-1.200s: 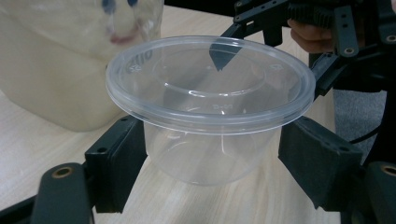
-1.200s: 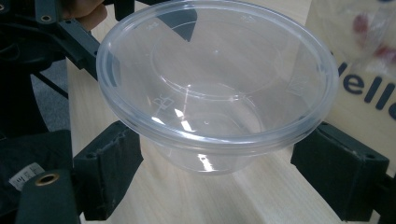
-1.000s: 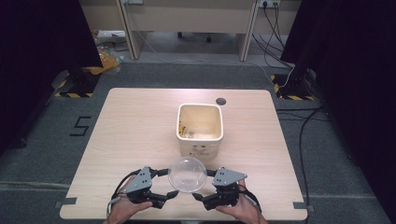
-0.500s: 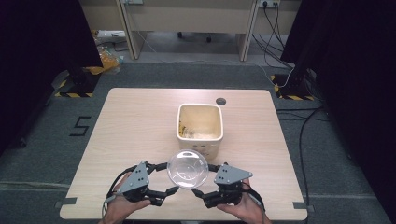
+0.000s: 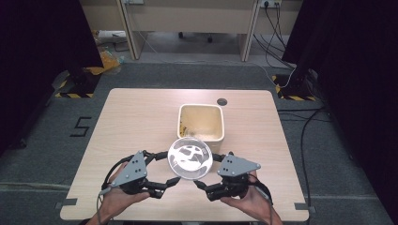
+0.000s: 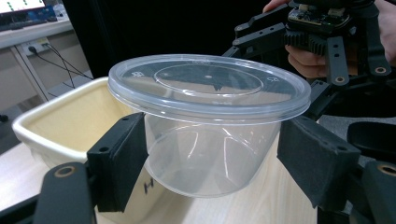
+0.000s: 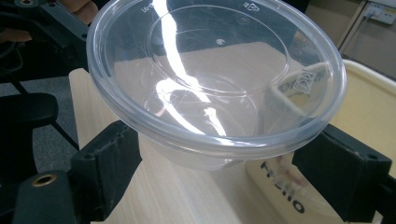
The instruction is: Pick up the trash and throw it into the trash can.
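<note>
Dark curtains frame a grey carpeted floor w/ cables, and a light wooden table (image 5: pixel 141 117) sits mid-room. On it, toward the far side, stands a cream square bin (image 5: pixel 201 123), open top, a few scraps inside.

Task item is a clear plastic container w/ lid (image 5: pixel 190 158), round, tapered, lid snapped on. It's held above the table near the person's edge, just in front of the bin, between both tools. From the high view it overlaps the bin's near rim, but it looks to be raised, not resting on it.

Left gripper (image 5: pixel 165 185): jaws partway apart, one pad on each side of the tub wall under the lid rim in the left gripper view. The left pad touches the wall; the right pad seems to stand just off it, so can't tell if it's a true clamp. Right gripper (image 5: pixel 202 186): similar in the right gripper view, pads under the rim either side, contact unclear, likely cradling under the lip.

Handling, as a guess: empty, so very light; thin wall flexes if squeezed hard; smooth plastic is slippery. Best hold is just under the lid lip, where the rim stiffens it and stops it sliding down. Squeeze gently, keep both sides level, or it tilts out.
</note>
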